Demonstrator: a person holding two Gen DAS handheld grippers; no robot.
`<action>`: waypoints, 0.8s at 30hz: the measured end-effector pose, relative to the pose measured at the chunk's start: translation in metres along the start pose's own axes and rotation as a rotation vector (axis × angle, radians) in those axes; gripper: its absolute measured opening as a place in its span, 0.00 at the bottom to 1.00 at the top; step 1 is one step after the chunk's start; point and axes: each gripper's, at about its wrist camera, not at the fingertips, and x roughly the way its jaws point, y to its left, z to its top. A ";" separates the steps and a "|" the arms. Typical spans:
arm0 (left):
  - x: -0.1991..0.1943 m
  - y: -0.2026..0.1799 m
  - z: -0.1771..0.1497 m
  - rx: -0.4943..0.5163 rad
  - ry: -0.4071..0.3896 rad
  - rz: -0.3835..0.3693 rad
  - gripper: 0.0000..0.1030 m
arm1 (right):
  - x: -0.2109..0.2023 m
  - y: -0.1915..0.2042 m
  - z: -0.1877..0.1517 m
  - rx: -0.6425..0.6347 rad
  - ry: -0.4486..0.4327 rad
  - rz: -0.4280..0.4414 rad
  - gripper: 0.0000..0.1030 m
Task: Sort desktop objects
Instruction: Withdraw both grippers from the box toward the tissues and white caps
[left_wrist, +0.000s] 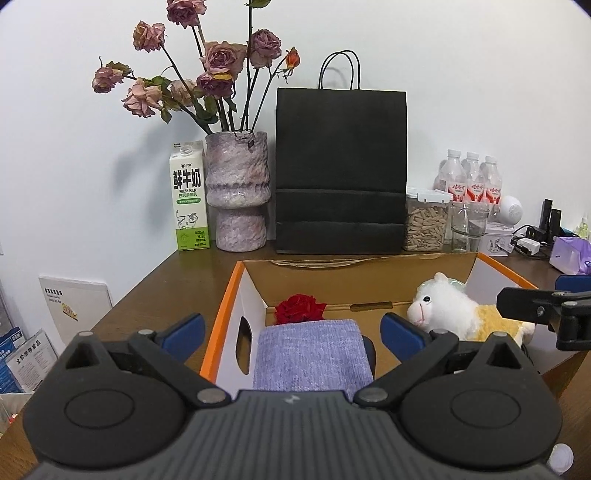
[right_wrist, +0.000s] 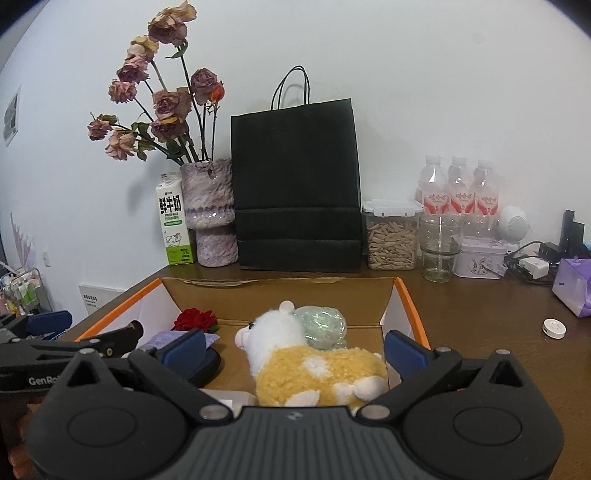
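Observation:
An open cardboard box (left_wrist: 225, 314) with orange edges sits on the brown desk; it also shows in the right wrist view (right_wrist: 410, 302). Inside lie a folded purple cloth (left_wrist: 314, 354), a red rose (left_wrist: 301, 308), and a white and yellow plush alpaca (left_wrist: 461, 314). In the right wrist view the alpaca (right_wrist: 317, 365) lies by a shiny green ball (right_wrist: 321, 325), with the rose (right_wrist: 195, 319) at left. My left gripper (left_wrist: 291, 330) is open above the cloth. My right gripper (right_wrist: 295, 347) is open above the alpaca. Neither holds anything.
Along the wall stand a milk carton (left_wrist: 188, 195), a vase of dried roses (left_wrist: 238, 192), a black paper bag (left_wrist: 340, 170), a seed jar (left_wrist: 424, 221), a glass (left_wrist: 467, 227) and water bottles (left_wrist: 469, 177). A small white cap (right_wrist: 554, 328) and purple tissue pack (right_wrist: 576, 288) lie at right.

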 end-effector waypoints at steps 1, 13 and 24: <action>0.000 0.000 0.000 0.000 -0.002 -0.002 1.00 | 0.000 0.000 -0.001 -0.001 0.000 -0.001 1.00; -0.017 -0.002 -0.009 0.009 -0.051 -0.025 1.00 | -0.018 0.003 -0.018 -0.050 -0.028 -0.011 1.00; -0.046 -0.001 -0.027 0.007 -0.097 -0.058 1.00 | -0.051 0.004 -0.053 -0.092 -0.058 -0.070 1.00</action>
